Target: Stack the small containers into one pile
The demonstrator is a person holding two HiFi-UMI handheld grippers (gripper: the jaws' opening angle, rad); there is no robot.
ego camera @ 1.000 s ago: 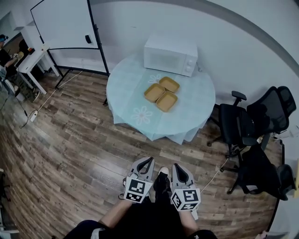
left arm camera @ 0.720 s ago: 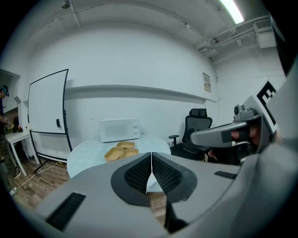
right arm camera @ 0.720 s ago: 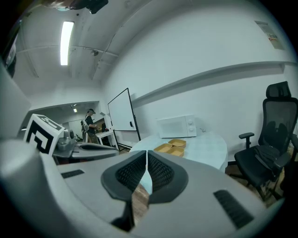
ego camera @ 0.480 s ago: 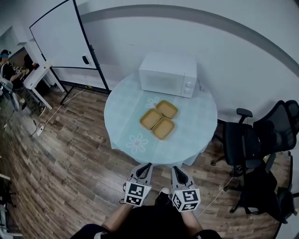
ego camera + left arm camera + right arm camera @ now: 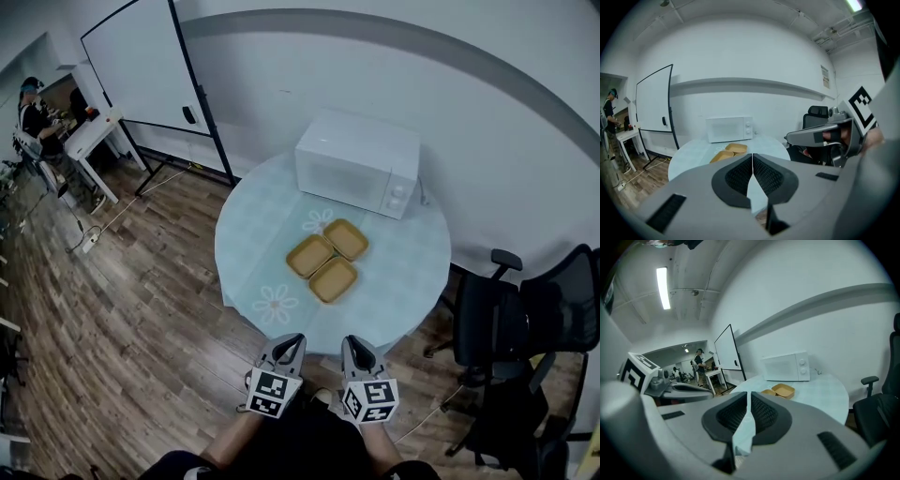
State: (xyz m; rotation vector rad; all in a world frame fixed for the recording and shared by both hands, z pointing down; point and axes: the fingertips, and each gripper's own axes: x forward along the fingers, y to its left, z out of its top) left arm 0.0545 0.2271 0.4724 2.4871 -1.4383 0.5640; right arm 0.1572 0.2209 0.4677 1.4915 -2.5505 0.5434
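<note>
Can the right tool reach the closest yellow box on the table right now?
Probably not yet. The right tool is shut and sits around the near edge of the round pale blue table, well apart from the nearest tan square plastic container. Nothing stands in between, though.

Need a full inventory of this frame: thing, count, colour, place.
small containers: 3, tan, clustered side by side mid-table, unstacked
microwave: 1, white, far side of the table
table: 1, round, pale blue-green flowered cloth
whiteboard: 1, white with black frame, left at the wall
office chairs: at least 2, black, right of the table
desk: 1, white, far left, person beside it
floor: brown wood
left hand-held gripper: 1, grey, shut, empty, short of the table
right hand-held gripper: 1, grey, shut, empty, alongside
</note>
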